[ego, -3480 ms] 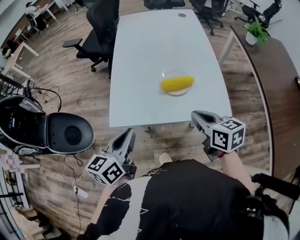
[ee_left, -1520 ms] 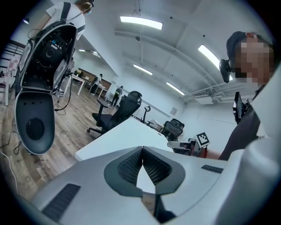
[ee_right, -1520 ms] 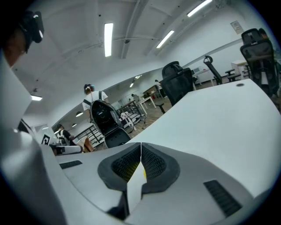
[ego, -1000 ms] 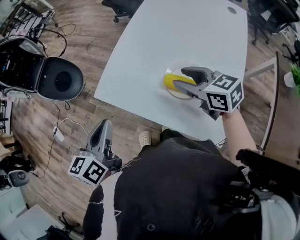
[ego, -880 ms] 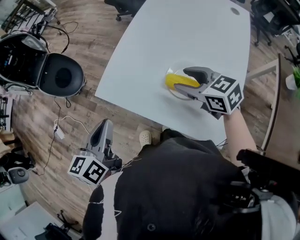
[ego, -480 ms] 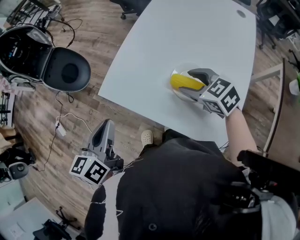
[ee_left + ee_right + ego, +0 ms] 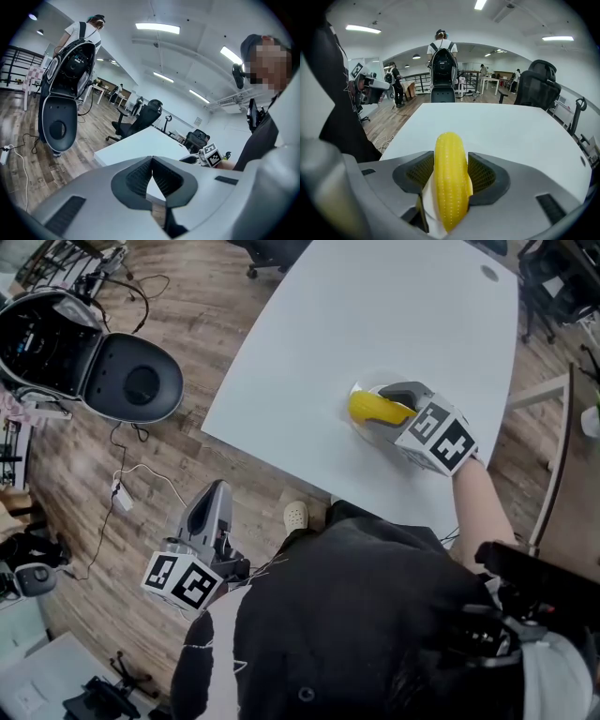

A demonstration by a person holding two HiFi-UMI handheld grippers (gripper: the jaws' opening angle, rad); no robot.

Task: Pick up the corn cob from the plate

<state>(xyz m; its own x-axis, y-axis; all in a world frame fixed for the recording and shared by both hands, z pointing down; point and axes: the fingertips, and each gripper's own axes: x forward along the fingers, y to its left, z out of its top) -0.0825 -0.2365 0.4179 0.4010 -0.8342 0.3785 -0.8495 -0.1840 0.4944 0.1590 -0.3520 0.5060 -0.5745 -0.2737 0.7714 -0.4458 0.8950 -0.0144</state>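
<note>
On the plate, a cob between the right tongs

From above, the left tongs (image 7: 214, 488) hang over the wooden floor (image 7: 141, 474), off the white tabletop (image 7: 375, 315), near a black open case (image 7: 94, 362); only their own view shows their tips met, with nothing between. Rightward, the head view sets the right tongs (image 7: 377, 409) slanting down over the corn cob (image 7: 368, 407) by the tabletop's near edge, yet hides the contact; the right gripper view shows it: jaws wide and just closing, a meshed pad (image 7: 483, 173) against each flank of the cob; the cob lies lengthwise on the pale plate (image 7: 427, 199); it is bright yellow, with neat rows of kernels and a rounded tip pointing away.
</note>
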